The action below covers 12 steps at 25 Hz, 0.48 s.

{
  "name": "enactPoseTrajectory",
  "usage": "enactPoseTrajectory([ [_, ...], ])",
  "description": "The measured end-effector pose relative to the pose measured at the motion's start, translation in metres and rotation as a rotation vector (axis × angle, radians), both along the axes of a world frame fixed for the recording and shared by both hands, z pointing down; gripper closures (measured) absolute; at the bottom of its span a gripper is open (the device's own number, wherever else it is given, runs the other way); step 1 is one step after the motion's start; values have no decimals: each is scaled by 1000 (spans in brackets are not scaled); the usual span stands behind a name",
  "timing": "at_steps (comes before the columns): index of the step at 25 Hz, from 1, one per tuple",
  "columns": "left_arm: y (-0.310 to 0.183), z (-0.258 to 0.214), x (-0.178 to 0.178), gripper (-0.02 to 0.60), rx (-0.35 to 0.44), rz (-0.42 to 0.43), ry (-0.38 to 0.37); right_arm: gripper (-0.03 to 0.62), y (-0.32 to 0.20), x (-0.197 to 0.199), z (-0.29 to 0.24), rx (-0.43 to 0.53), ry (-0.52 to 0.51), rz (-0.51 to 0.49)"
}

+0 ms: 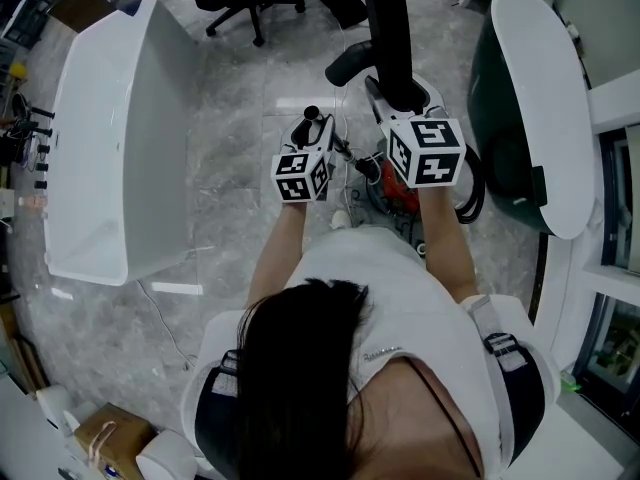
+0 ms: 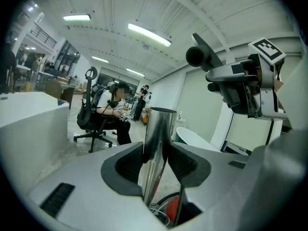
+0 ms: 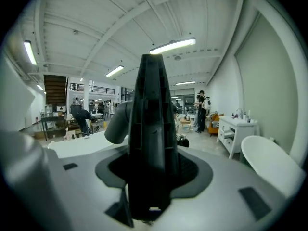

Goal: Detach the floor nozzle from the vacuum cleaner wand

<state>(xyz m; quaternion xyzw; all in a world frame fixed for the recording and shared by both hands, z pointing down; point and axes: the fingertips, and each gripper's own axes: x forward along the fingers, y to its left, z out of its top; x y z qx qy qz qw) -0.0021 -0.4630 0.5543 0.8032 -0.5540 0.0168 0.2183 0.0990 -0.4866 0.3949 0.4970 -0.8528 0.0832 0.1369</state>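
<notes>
Grey marble floor (image 1: 230, 138), white bathtub (image 1: 100, 138)

A: Surface?
B: Grey marbled floor (image 1: 235, 108).
A: Directly on it?
B: White bathtub (image 1: 100, 138) left, second tub (image 1: 535, 88) right, office chair (image 1: 250, 8) at top, thin white cable (image 1: 165, 320) lower left, cardboard box (image 1: 110, 436) in the bottom-left corner.

Glossy grey marble floor (image 1: 235, 118) is gleaming, white oval bathtub (image 1: 540, 98) is sitting nearby, ceiling strip lights (image 2: 149, 34) are glowing.
</notes>
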Motion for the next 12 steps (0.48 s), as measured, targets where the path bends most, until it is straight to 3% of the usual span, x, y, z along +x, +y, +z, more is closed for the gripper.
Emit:
enactPoseTrajectory([
  [12,-6,0,-5,423,-15,-15,28,370,3,0,25,-125,-133,34],
])
